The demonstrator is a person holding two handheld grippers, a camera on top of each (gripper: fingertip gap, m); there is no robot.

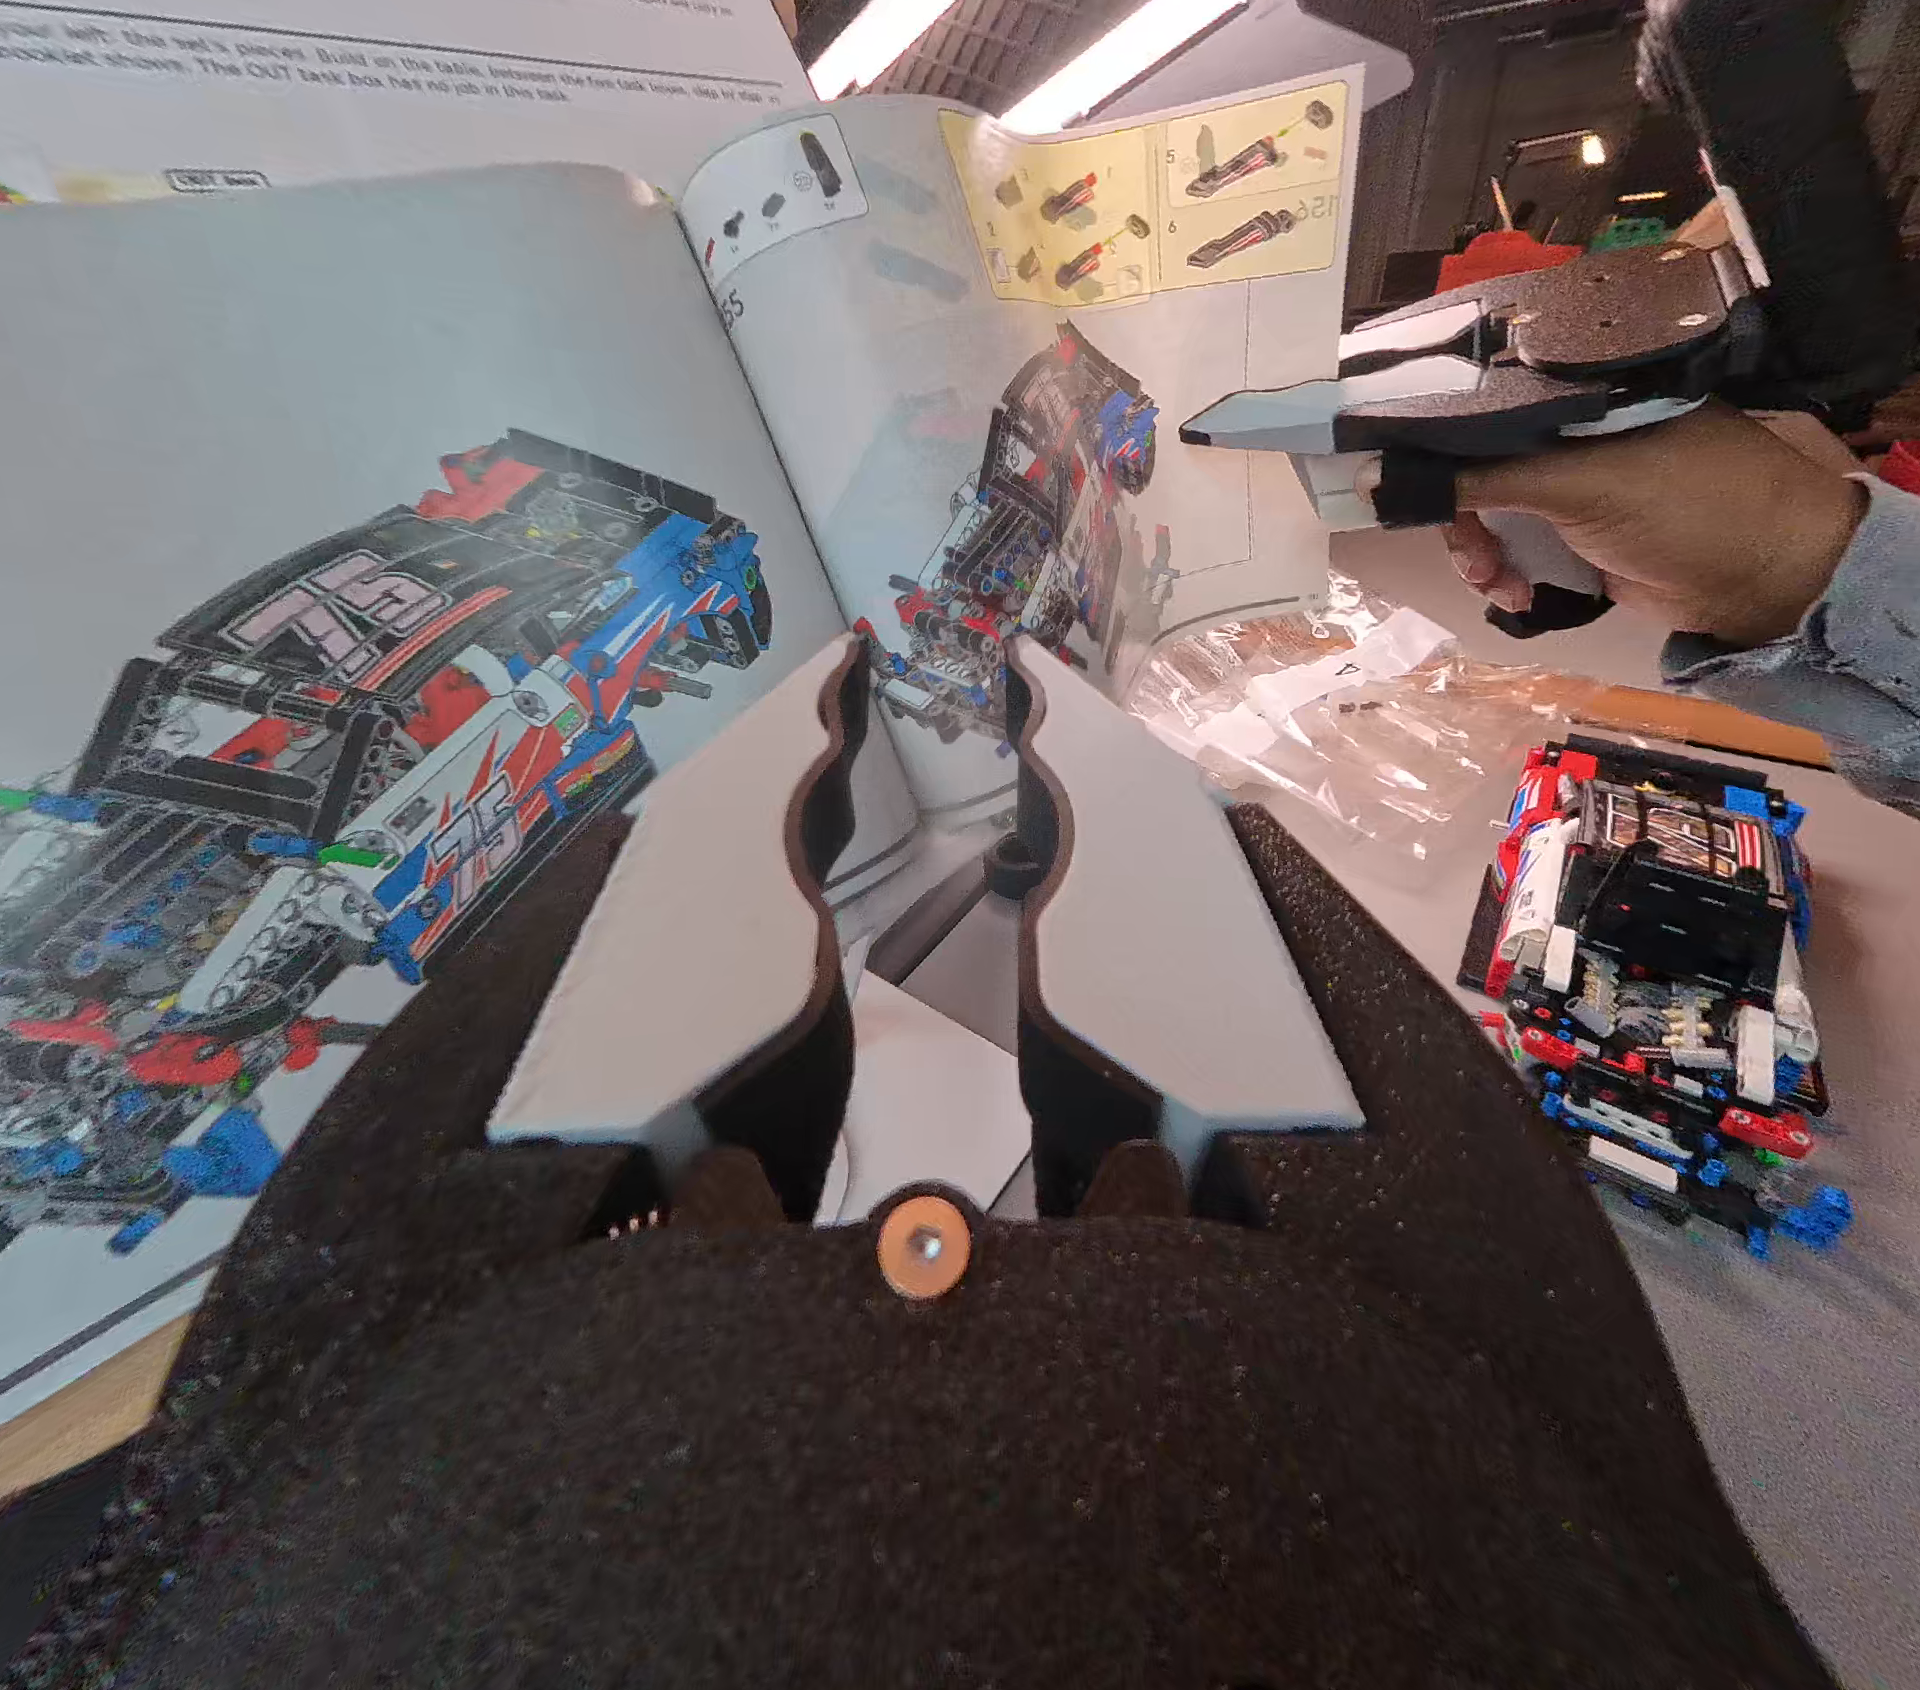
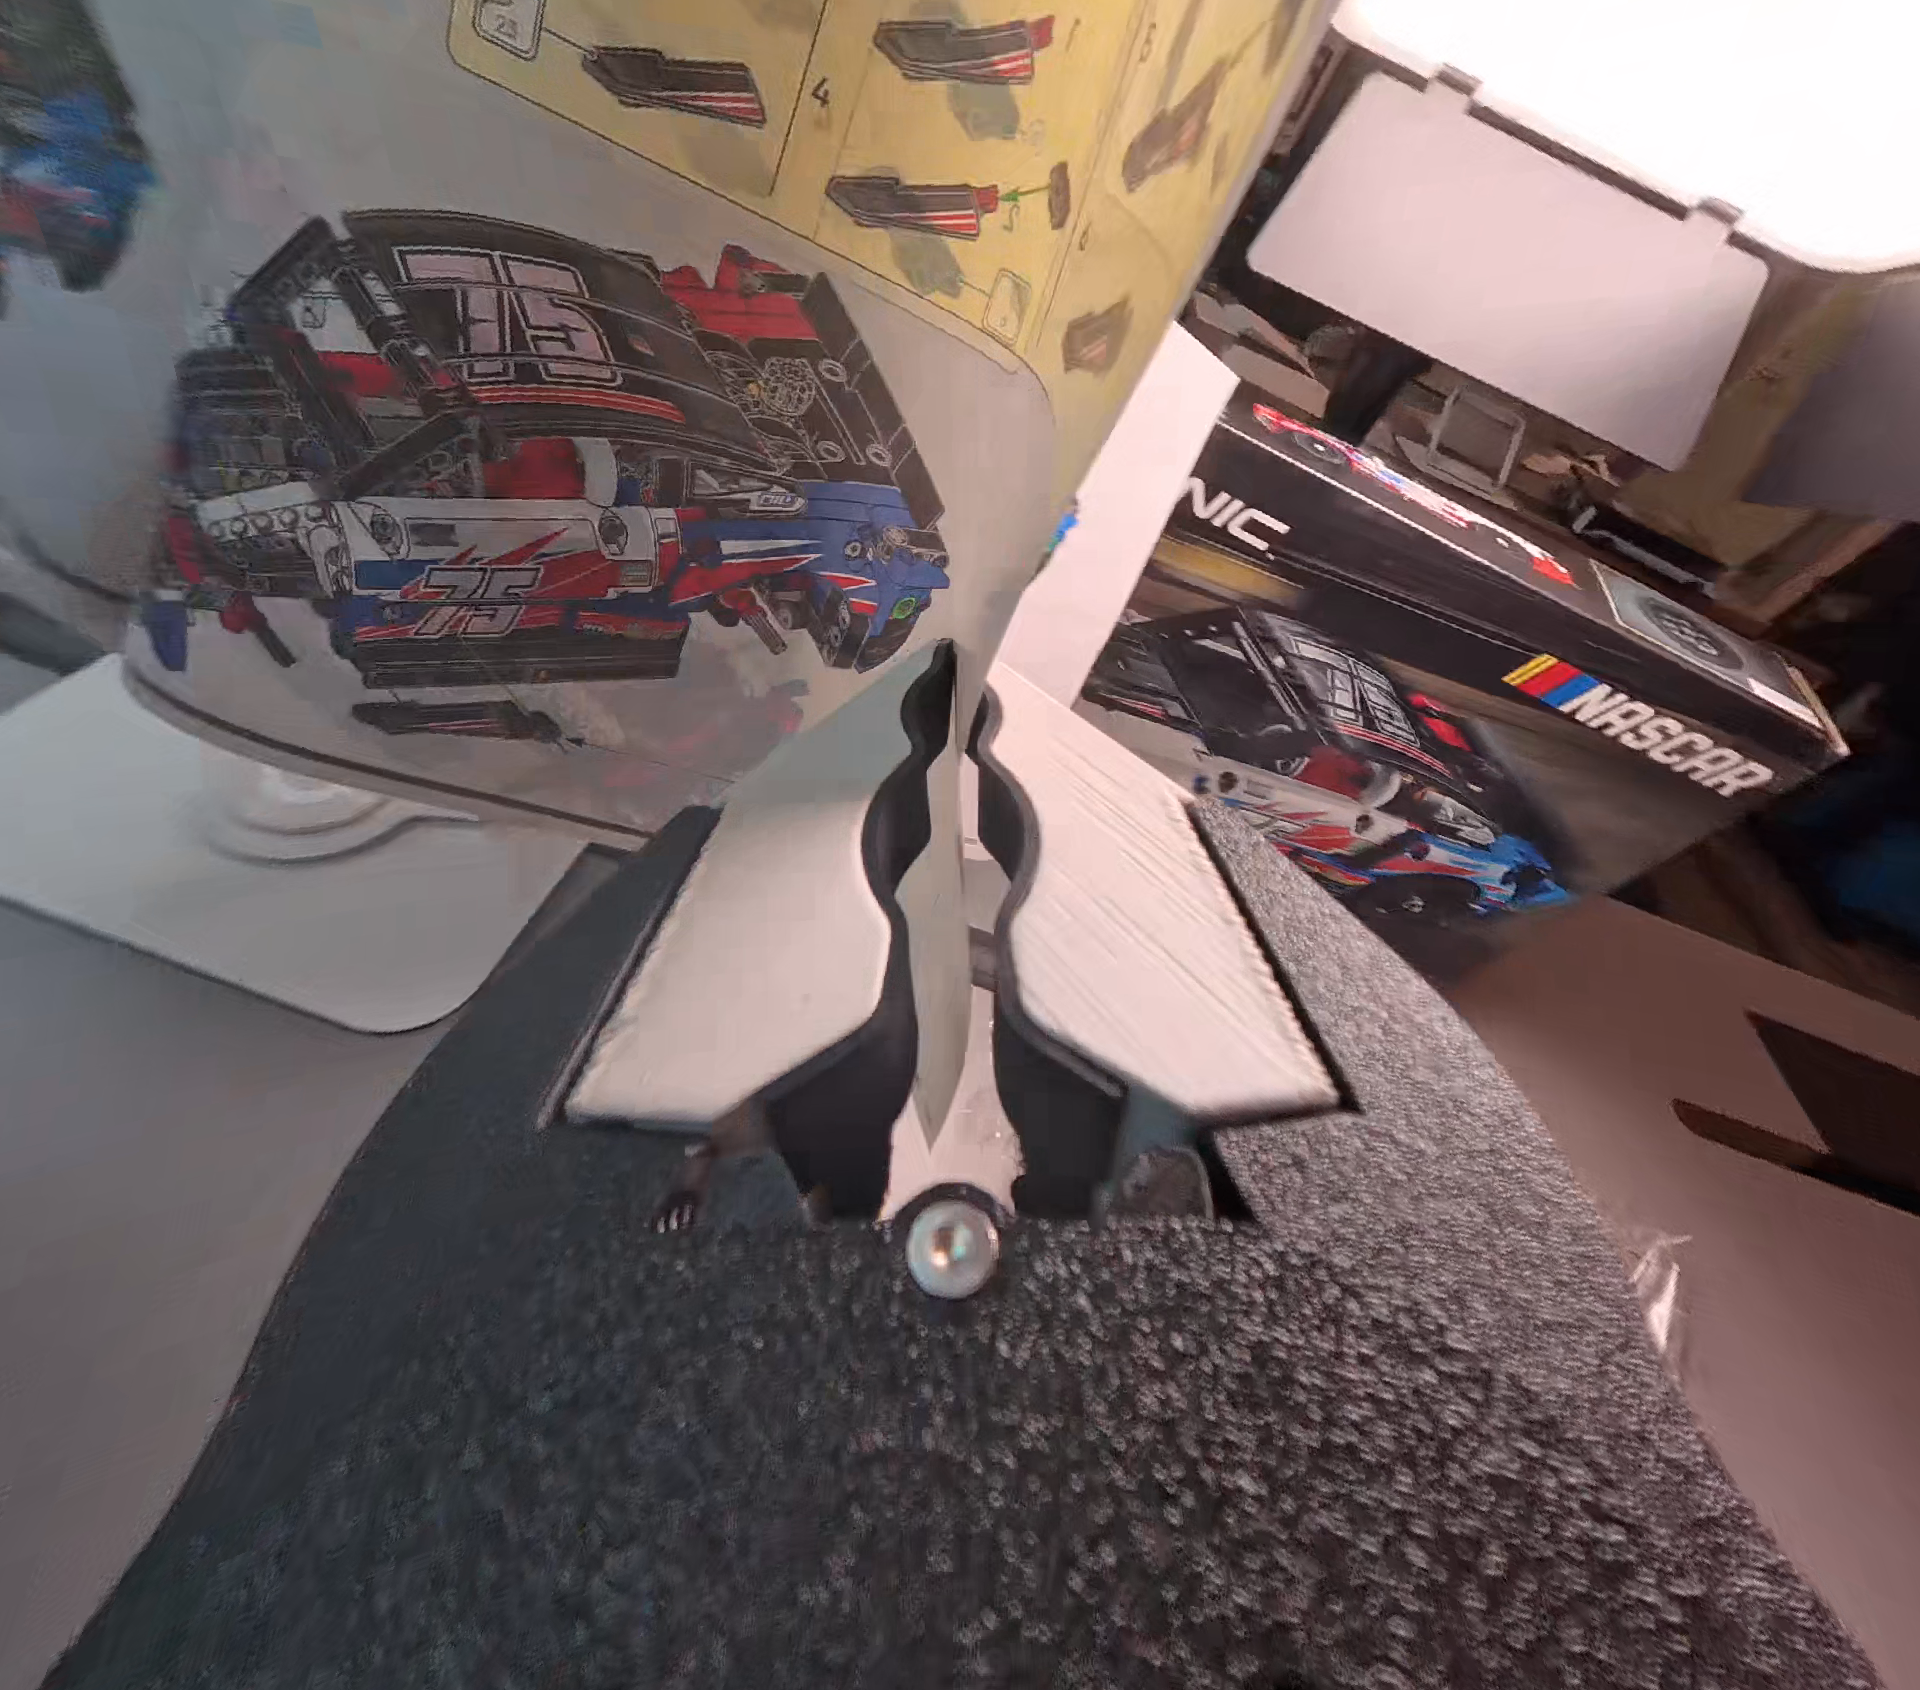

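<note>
The left tongs [image 1: 932,653] stand nearest the lens, fingers parted and holding nothing, their tips just in front of the open instruction booklet [image 1: 436,497], whose flat left page lies to their left while the right page [image 1: 997,352] curls upright ahead. To their right, on the counter [image 1: 1766,1391], lie clear plastic bags [image 1: 1340,726] and a red, white, blue and black brick-built car [image 1: 1652,965]. The right tongs [image 2: 954,684], held in a hand [image 1: 1662,528], are pinched closed on that lifted page's outer edge, with the dark set box [image 2: 1455,653] to their right.
</note>
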